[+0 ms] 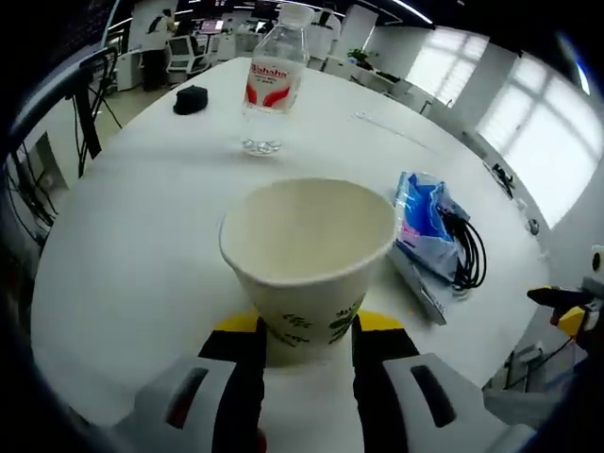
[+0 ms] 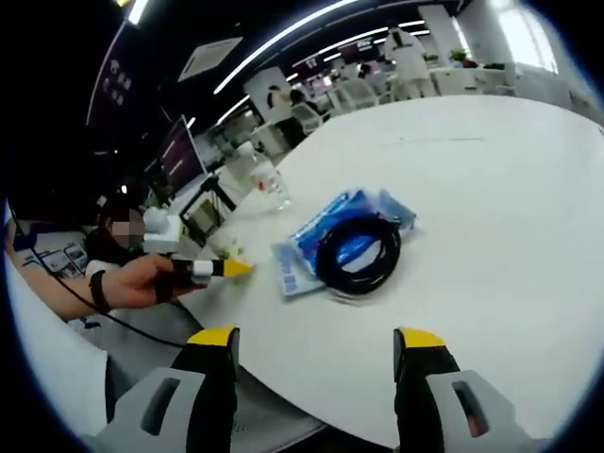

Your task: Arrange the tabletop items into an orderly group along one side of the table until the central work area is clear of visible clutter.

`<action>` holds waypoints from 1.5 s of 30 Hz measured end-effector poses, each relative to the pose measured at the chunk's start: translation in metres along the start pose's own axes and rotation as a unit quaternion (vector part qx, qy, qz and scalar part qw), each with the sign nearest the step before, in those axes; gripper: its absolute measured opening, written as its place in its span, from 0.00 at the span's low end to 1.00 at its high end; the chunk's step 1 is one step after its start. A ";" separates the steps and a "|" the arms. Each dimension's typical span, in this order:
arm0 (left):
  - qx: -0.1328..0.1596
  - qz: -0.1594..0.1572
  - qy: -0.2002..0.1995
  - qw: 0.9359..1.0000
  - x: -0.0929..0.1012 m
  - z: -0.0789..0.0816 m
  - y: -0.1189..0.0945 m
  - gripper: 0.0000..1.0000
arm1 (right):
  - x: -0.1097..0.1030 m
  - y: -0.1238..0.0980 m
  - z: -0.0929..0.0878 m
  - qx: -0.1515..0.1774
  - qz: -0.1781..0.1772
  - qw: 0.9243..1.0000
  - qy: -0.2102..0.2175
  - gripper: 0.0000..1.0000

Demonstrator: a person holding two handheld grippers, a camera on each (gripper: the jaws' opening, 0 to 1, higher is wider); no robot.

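Note:
A paper cup [image 1: 307, 260] with a green leaf print stands upright on the white table [image 1: 132, 245], and my left gripper [image 1: 308, 330] is shut on its lower sides. The cup looks empty. Beyond it stands a clear water bottle [image 1: 274, 80] with a red label. To the right lies a blue packet [image 1: 425, 222] with a black coiled cable [image 1: 469, 250] on it. My right gripper [image 2: 316, 344] is open at the table's near edge, a short way in front of the blue packet [image 2: 344, 231] and cable [image 2: 359, 255]. A hand holds the left gripper [image 2: 212, 268] at the left.
A small black object [image 1: 191, 98] lies far back on the table near the bottle [image 2: 265, 179]. The right gripper's tip [image 1: 566, 300] enters at the right edge. Wide bare tabletop [image 2: 500, 179] stretches behind the packet. Desks, monitors and people fill the office beyond.

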State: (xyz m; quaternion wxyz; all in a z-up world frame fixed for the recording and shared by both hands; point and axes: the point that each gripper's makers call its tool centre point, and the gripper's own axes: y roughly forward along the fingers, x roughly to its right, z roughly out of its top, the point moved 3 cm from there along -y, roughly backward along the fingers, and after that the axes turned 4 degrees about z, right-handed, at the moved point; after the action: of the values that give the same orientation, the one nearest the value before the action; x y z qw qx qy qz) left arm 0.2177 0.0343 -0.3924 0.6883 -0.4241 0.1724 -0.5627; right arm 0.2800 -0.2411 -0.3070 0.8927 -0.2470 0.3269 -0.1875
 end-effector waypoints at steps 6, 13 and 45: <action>0.007 -0.001 0.003 1.000 0.007 -0.003 -0.010 0.34 | -0.006 -0.001 0.000 0.003 0.005 1.000 -0.006 0.67; 0.012 -0.004 0.009 1.000 0.009 -0.002 -0.014 0.34 | -0.004 -0.003 -0.006 0.002 0.002 1.000 -0.006 0.67; 0.023 -0.067 0.120 0.990 0.038 -0.010 -0.032 0.34 | -0.040 0.051 0.017 -0.020 0.063 0.998 -0.020 0.60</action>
State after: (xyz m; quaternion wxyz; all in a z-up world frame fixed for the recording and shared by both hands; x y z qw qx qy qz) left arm 0.2019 -0.0049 -0.3639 0.6327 -0.3484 0.2119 -0.6583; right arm 0.2713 -0.1743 -0.3052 0.9042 -0.2472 0.3271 -0.1193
